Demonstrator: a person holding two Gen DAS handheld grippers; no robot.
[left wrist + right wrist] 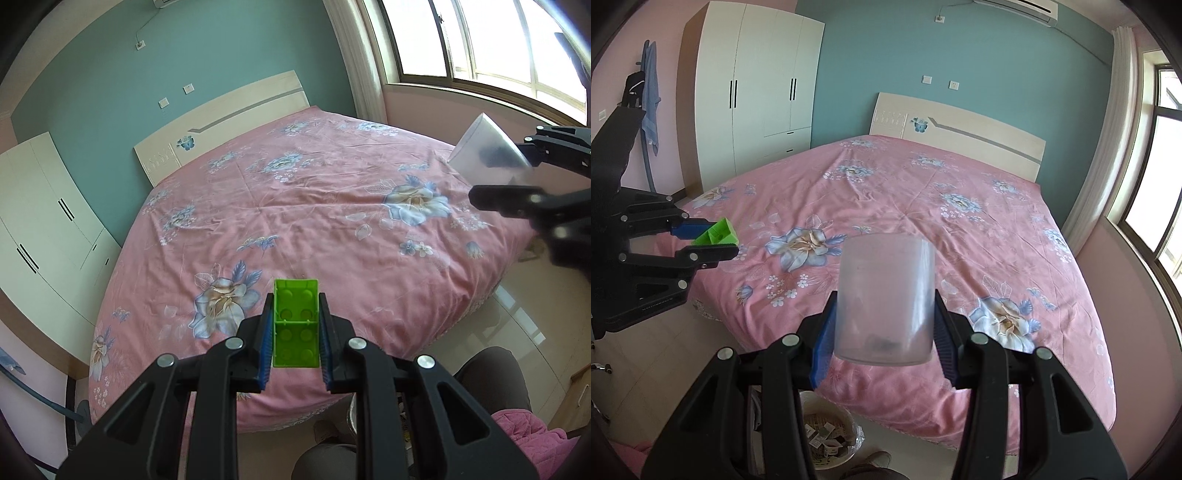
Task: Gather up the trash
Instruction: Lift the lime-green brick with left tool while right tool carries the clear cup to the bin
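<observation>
White wardrobe [753, 88] at far left, flat matte doors with thin black handles. Left gripper [296, 325] next: black plastic arms, blue ribbed pads, clamped on a green block [296, 325], a hollow rectangular plastic brick, glossy, with round stud sockets visible inside. Block is squeezed on its two long sides, open face to the left wrist camera, held in the air above the foot end of the bed [314, 192]. In the right wrist view the same left gripper [713, 238] comes in from the left edge, roughly level, fingers pointing right over the bed corner, green block [716, 232] between them.

Bed cover is pink cloth, wrinkled, printed with blue and cream flowers; pale wooden headboard [960, 129] with a blue butterfly decal.

Right gripper [884, 310] is closed on a plastic cup [886, 295], frosted translucent, cylindrical, smooth wall, pinched on both sides near its lower half. Something dark lies inside it, too blurred to name. Cup hangs over the bed edge, above a round trash bin [827, 439] on the floor, lined with crinkly clear film and holding paper scraps.

In the left wrist view the right gripper [517, 173] enters from the right edge, cup [487, 147] tilted, mouth pointing left.

Window [480, 40] at far right, bright.
</observation>
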